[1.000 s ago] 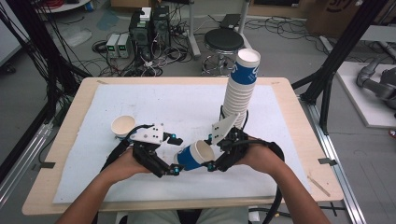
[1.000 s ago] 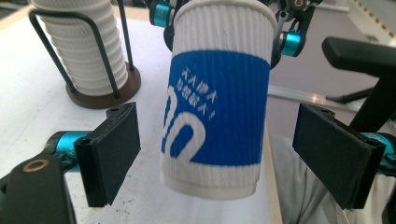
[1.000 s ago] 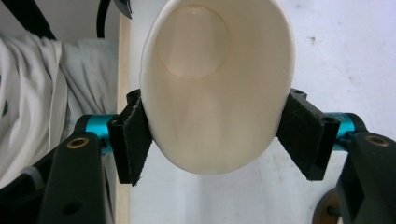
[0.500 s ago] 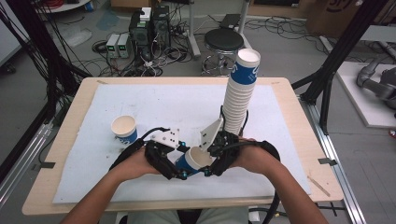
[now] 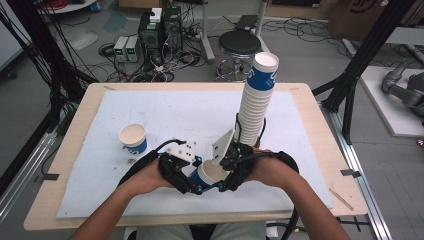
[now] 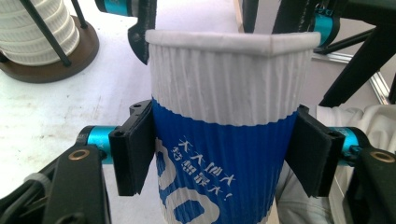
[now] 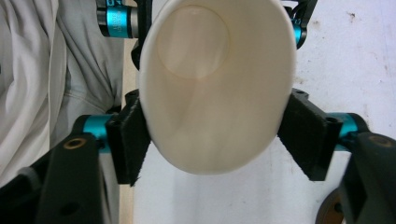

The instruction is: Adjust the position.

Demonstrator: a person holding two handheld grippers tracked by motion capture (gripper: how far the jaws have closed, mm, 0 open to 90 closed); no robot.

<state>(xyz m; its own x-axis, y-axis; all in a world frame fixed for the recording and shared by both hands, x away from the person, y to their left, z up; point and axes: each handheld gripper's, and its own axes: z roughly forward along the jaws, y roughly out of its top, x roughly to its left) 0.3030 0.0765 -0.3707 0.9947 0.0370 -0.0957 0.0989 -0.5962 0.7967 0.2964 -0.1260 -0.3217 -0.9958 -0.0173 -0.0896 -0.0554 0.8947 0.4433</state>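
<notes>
Blue-and-white ribbed paper cup [image 6: 224, 130] sits between both my hand-held grippers, low over the white-covered counter [image 5: 165, 115]. My left hand-held gripper [image 6: 224, 156] has just closed its pads on the cup's blue band. My right hand-held gripper [image 7: 212, 140] has just been loosening, pads at the squashed rim. Behind stands the cup stack [image 5: 257, 95].

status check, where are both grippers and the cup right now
Left gripper has just closed on the blue-and-white cup. Right gripper at the cup's rim, jaws just opening, grip unclear. Cup stack stands just behind; second cup off left.
</notes>
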